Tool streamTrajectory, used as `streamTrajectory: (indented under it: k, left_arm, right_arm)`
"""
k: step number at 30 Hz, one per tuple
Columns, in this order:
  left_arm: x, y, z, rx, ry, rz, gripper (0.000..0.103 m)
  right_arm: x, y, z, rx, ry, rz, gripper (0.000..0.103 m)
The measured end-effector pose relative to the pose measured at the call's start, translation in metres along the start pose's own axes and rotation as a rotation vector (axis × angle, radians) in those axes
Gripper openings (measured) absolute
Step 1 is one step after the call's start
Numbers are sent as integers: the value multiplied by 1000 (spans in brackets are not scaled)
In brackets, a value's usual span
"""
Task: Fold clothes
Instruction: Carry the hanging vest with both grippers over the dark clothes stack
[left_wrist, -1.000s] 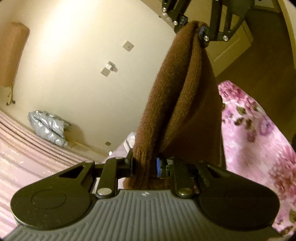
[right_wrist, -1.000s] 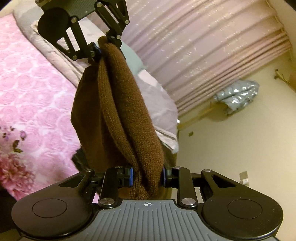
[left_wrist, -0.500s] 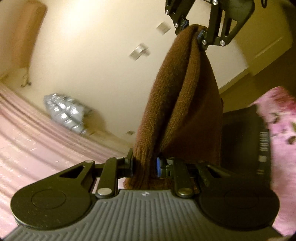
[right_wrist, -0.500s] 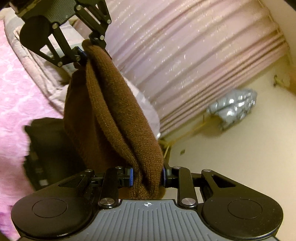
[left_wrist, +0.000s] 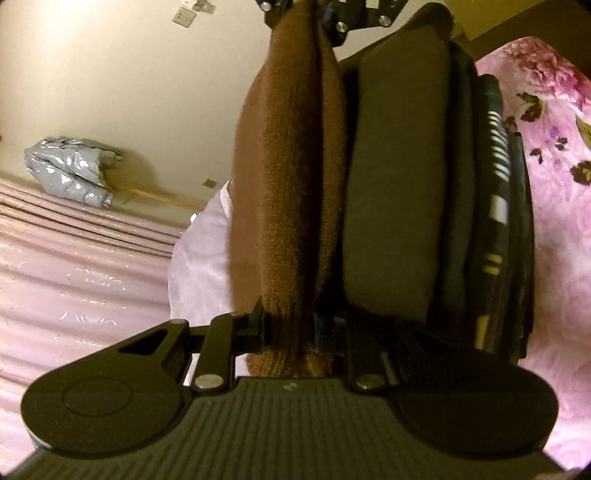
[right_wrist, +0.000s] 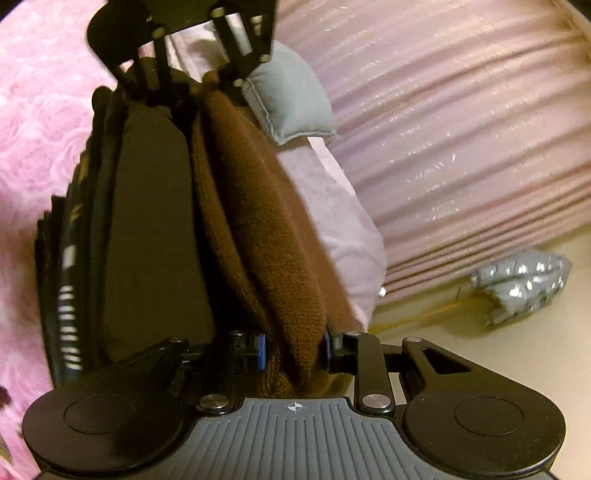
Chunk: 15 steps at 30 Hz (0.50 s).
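Lowering the folded brown sweater (left_wrist: 291, 177) onto the stack of dark folded clothes (left_wrist: 395, 192) looks like the job in hand, and the trick will be keeping both ends level so the folds do not slide apart. The sweater hangs stretched between the two grippers, right alongside the stack, which sits on the pink flowered bedspread (left_wrist: 554, 155). From here I cannot tell whether the wool already touches the top garment. It would be wise to bring it squarely over the stack, let the middle settle first, and only then loosen the two ends together, so the edges line up with the pile underneath.

The left gripper (left_wrist: 290, 332) is pinched narrow on one end of the sweater, thick knit bulging out past both fingers. The right gripper (right_wrist: 293, 350) is clamped the same way on the other end, its blue-padded fingers (right_wrist: 260, 350) squeezed against several layers. Neither holds anything else. A grey pillow (right_wrist: 295, 99) lies beyond the stack, near the pink curtain (right_wrist: 461, 129).
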<state>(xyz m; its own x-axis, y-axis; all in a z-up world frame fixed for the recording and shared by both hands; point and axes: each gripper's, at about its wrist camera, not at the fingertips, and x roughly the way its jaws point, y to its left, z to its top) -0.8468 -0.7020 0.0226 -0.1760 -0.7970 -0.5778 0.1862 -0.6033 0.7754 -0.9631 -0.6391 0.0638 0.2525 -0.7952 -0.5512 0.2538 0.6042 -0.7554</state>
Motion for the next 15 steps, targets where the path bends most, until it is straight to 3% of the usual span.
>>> streamTrajectory:
  k: [5, 8, 11, 15]
  left_arm:
    - [0, 13, 4, -9, -15, 9, 19]
    - [-28, 18, 5, -23, -43, 59, 19]
    - [-44, 3, 4, -35, -59, 47, 19]
    - [-23, -22, 3, -7, -32, 19, 19]
  right_arm:
    - [-12, 6, 6, 34, 6, -31, 26]
    - [-38, 1, 16, 62, -9, -73, 26]
    - [-54, 16, 24, 62, -6, -61, 26]
    - [-43, 52, 13, -17, 32, -30, 26]
